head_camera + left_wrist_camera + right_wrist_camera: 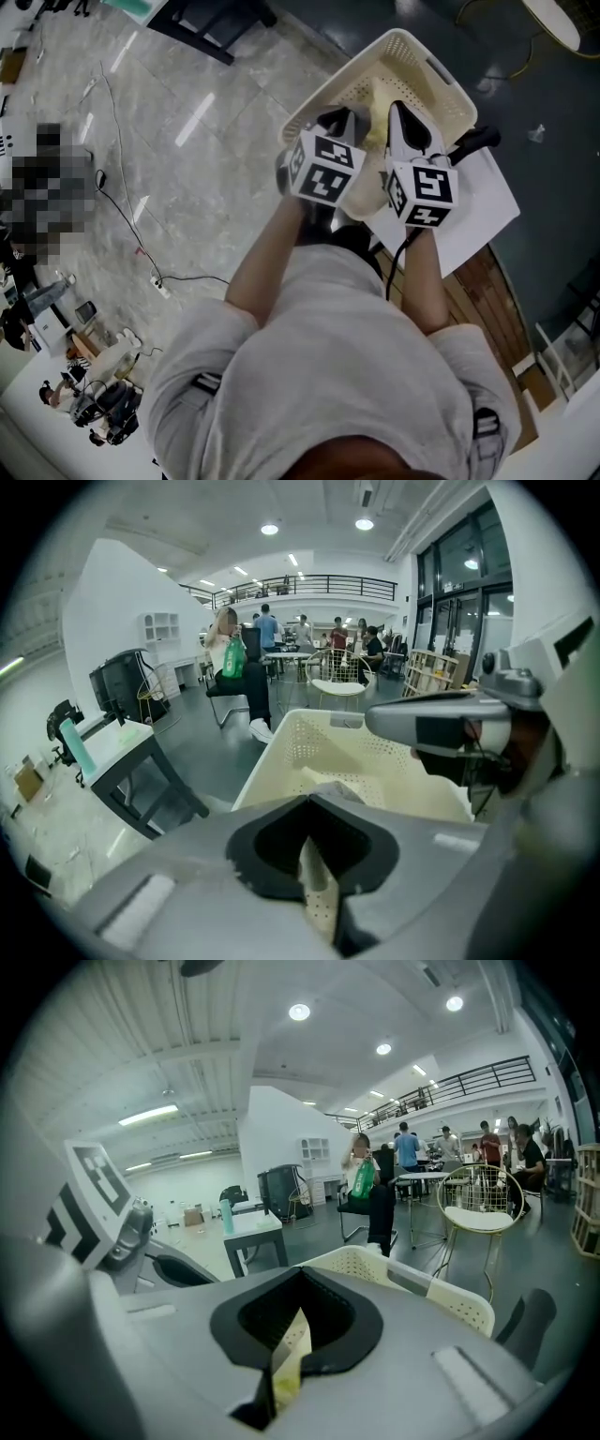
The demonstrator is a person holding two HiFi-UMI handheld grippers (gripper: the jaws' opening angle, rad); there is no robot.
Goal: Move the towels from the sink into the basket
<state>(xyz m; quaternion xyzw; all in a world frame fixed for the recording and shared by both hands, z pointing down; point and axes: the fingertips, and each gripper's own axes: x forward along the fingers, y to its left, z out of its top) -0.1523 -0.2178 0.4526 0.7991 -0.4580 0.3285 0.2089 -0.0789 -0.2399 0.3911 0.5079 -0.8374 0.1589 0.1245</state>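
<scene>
Between the jaws of your left gripper (312,808), which are drawn together, a strip of the pale yellow cloth towel (373,120) is pinched. Your right gripper (298,1283) is closed just as tightly on a folded edge of the same towel. Both grippers sit side by side and tilt downward, and the towel hangs between them over the near end of the cream perforated plastic basket (448,98). Under the basket lies a flat white sheet (492,202), which rests on a brown wooden surface (483,291). Off to your left spreads a glossy grey stone-patterned floor (187,141), crossed by a thin black cable (117,202). Beyond the basket, the left gripper view shows a white-topped table with black legs (127,752) carrying a teal bottle (77,747).
</scene>
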